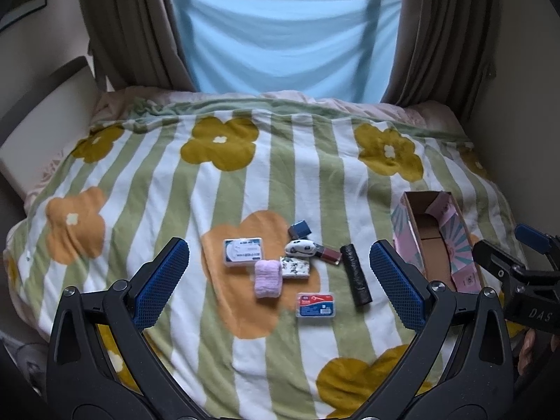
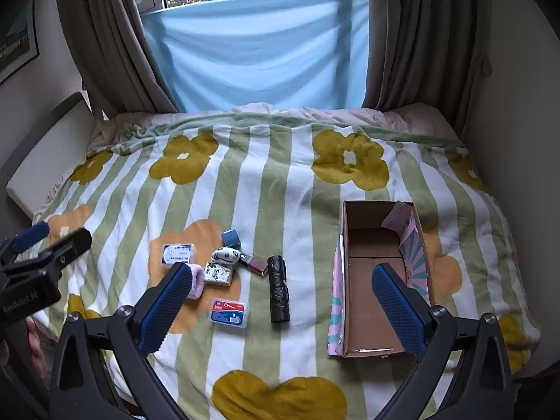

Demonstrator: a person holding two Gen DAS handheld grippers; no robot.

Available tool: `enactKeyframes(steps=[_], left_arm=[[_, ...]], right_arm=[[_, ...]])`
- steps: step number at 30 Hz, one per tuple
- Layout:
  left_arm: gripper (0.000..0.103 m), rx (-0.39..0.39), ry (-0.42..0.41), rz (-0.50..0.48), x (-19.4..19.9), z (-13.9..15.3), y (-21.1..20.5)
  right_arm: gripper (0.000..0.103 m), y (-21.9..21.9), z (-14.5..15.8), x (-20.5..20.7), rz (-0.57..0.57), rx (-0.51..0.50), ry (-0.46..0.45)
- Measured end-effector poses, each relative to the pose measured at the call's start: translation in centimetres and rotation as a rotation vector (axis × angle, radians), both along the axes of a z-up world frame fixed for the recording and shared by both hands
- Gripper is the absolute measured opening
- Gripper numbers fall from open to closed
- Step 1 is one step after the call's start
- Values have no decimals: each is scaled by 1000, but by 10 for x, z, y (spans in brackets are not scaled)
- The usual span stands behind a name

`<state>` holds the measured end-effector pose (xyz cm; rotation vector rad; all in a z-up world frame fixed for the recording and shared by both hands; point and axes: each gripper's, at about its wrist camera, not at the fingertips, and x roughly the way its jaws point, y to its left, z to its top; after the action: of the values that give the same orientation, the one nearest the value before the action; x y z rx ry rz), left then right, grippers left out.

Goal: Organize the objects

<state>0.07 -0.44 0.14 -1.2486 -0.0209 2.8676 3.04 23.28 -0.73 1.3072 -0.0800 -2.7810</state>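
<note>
Small items lie grouped on the flowered blanket: a white floss box (image 1: 243, 251) (image 2: 177, 253), a pink fluffy roll (image 1: 267, 278) (image 2: 196, 280), two patterned pouches (image 1: 296, 266) (image 2: 219, 272), a blue cube (image 1: 299, 229) (image 2: 231, 237), a dark red lipstick (image 1: 328, 254) (image 2: 257, 265), a black roll (image 1: 356, 274) (image 2: 278, 288) and a blue-red floss-pick case (image 1: 316, 304) (image 2: 229, 312). An open cardboard box (image 1: 435, 241) (image 2: 376, 280) lies to their right. My left gripper (image 1: 280, 280) is open and empty above the items. My right gripper (image 2: 283, 301) is open and empty, between the black roll and the box.
The blanket (image 1: 245, 175) covers a bed; its front edge drops off below the grippers. A blue sheet (image 1: 280, 35) and brown curtains (image 1: 133, 28) hang behind. A white headboard panel (image 1: 45, 129) stands at the left, walls close on both sides.
</note>
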Motion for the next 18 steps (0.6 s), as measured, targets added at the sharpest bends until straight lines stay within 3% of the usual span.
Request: enactKeyframes(steps=[18], left_arm=[[103, 32, -4, -26, 6, -2, -3]], right_arm=[[102, -4, -1, 4, 13, 28, -5]])
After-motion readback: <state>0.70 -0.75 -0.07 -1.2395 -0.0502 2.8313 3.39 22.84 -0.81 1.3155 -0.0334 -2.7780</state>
